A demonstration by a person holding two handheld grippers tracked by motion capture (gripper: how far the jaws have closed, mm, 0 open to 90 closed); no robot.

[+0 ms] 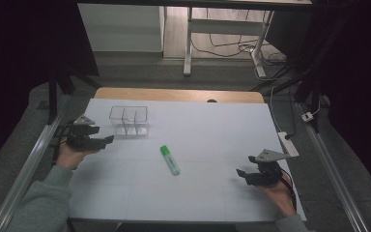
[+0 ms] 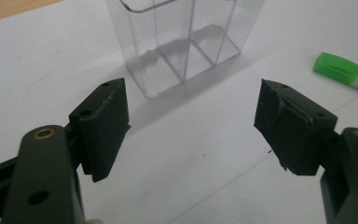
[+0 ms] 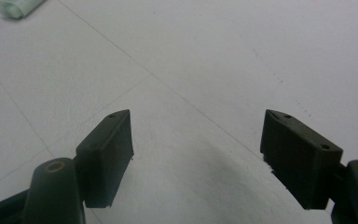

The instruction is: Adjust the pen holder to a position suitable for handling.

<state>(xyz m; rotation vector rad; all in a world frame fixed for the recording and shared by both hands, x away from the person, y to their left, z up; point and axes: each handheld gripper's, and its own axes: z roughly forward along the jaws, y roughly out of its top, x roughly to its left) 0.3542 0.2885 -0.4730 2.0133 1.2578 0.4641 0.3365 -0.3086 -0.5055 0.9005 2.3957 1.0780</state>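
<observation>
Highlighter [image 1: 170, 160] flat at table centre, untouched | clear divided organizer [image 1: 129, 120] at 11 o'clock, empty | left gripper [image 2: 191, 128], right gripper [image 3: 196, 151] both spread, holding nothing | likely nothing begun.

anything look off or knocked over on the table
Nothing stands out. The clear divided container stands upright with nothing in it, the green-capped marker lies flat on the white table apart from it, and both claws, left and right, are open and hold nothing.
</observation>
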